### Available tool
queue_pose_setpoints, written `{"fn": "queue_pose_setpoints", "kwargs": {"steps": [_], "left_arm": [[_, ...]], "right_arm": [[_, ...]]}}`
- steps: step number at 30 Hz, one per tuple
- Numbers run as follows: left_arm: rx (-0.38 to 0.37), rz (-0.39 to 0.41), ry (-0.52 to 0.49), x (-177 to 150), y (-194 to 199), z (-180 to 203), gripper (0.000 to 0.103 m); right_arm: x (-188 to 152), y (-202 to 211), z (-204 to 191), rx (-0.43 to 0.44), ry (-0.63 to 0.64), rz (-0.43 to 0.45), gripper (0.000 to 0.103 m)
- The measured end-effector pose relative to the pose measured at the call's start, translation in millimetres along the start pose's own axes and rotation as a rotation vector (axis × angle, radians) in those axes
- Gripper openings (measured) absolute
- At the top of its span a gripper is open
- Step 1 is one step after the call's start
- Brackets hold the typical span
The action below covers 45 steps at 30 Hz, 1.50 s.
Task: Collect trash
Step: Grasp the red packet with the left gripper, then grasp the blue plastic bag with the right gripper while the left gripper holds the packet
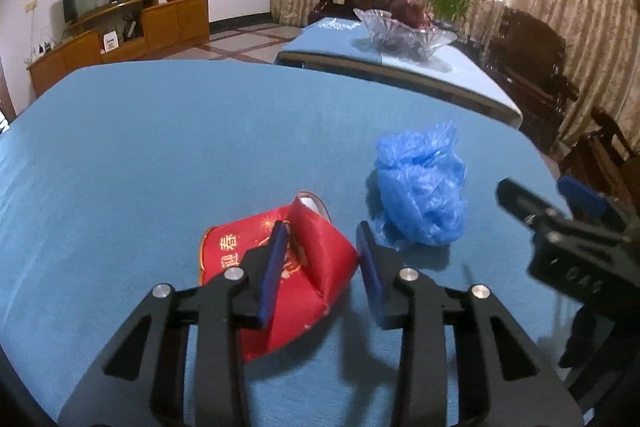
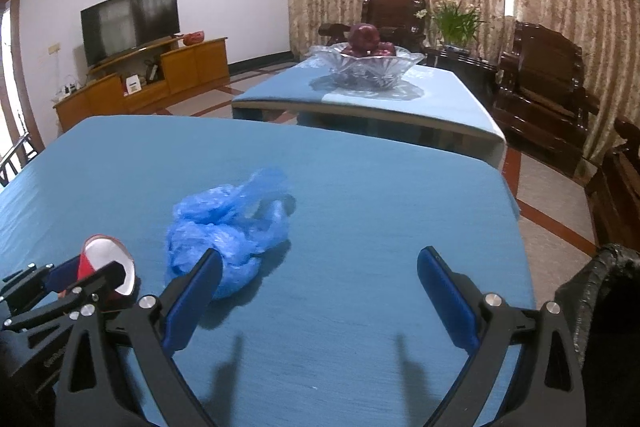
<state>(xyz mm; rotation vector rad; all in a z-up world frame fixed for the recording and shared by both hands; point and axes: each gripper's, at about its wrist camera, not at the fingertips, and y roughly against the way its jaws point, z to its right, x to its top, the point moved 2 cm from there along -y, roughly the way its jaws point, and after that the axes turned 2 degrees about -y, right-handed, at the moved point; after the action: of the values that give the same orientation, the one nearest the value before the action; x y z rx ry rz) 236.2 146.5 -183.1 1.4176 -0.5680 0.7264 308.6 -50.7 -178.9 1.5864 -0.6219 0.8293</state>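
On the left, a red paper cup (image 1: 280,267) lies on its side on the blue cloth table (image 1: 160,147). It is crushed and creased, with gold marks on the shiny outside and a white inside. The left gripper (image 1: 322,271) sits around it with its 2 blue pads apart. One pad seems to touch the cup's folded wall, and the other pad stands off to its right side; I cannot tell for sure if the cup is pinched yet.

Just to the right of the cup is a blue plastic bag (image 2: 228,227), thin and crinkly, scrunched into a soft lump. The right gripper (image 2: 320,287) is spread wide over bare cloth. Its left pad is just beside the bag.

Far back on another table stands a clear glass bowl (image 2: 368,67) with wavy edges.
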Motion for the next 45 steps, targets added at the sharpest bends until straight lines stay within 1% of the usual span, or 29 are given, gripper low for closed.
{"fn": "queue_pose_setpoints", "kwargs": {"steps": [5, 7, 9, 11, 13, 14, 15, 16, 17, 18, 21, 29, 36, 42, 45], "left_arm": [[0.004, 0.025, 0.024, 1.5, 6.9, -11.9, 0.030], [0.008, 0.030, 0.024, 0.1, 7.5, -14.4, 0.030], [0.008, 0.032, 0.020, -1.1, 6.1, -15.0, 0.029], [0.007, 0.035, 0.014, -1.9, 5.8, -15.0, 0.029], [0.005, 0.039, 0.016, -1.9, 5.5, -15.1, 0.029], [0.004, 0.040, 0.019, -2.0, 5.4, -15.6, 0.029], [0.003, 0.041, 0.021, -1.6, 5.4, -15.7, 0.029], [0.003, 0.043, 0.023, -1.2, 5.3, -15.4, 0.029], [0.003, 0.045, 0.025, -1.2, 5.7, -15.5, 0.029], [0.003, 0.048, 0.027, -1.0, 6.2, -15.7, 0.028], [-0.002, 0.063, 0.037, 0.5, 12.2, -17.5, 0.028], [-0.025, 0.112, 0.018, 10.8, 34.4, -4.4, 0.027], [-0.062, 0.132, -0.017, 19.6, 50.9, 22.2, 0.027], [-0.094, 0.126, -0.043, 18.3, 59.1, 46.0, 0.027], [-0.110, 0.125, -0.061, 17.6, 63.1, 59.4, 0.027]], "right_arm": [[0.5, -11.4, -14.1, 0.042, 0.000, -0.025, 0.096], [0.5, -17.3, -21.0, 0.053, 0.011, -0.043, 0.095], [-1.7, -24.7, -27.6, 0.053, 0.029, -0.070, 0.091], [-3.8, -33.1, -33.4, 0.066, 0.038, -0.109, 0.082], [-3.8, -37.0, -35.7, 0.099, 0.031, -0.130, 0.074], [-4.1, -37.6, -36.9, 0.116, 0.031, -0.139, 0.063], [-5.1, -38.0, -39.2, 0.140, 0.032, -0.147, 0.049], [-4.8, -37.5, -41.8, 0.175, 0.034, -0.154, 0.040], [-4.7, -35.8, -43.3, 0.190, 0.036, -0.156, 0.031], [-4.4, -33.7, -45.4, 0.183, 0.045, -0.152, 0.026], [-2.9, -24.1, -47.0, 0.183, 0.056, -0.133, 0.018], [10.7, 14.3, -29.5, 0.179, 0.026, -0.058, 0.007], [18.2, 48.7, -12.0, 0.166, 0.023, -0.007, 0.005], [9.5, 69.9, 3.4, 0.139, 0.011, -0.001, 0.003], [9.8, 86.4, 13.6, 0.125, -0.001, 0.019, 0.001]]}}
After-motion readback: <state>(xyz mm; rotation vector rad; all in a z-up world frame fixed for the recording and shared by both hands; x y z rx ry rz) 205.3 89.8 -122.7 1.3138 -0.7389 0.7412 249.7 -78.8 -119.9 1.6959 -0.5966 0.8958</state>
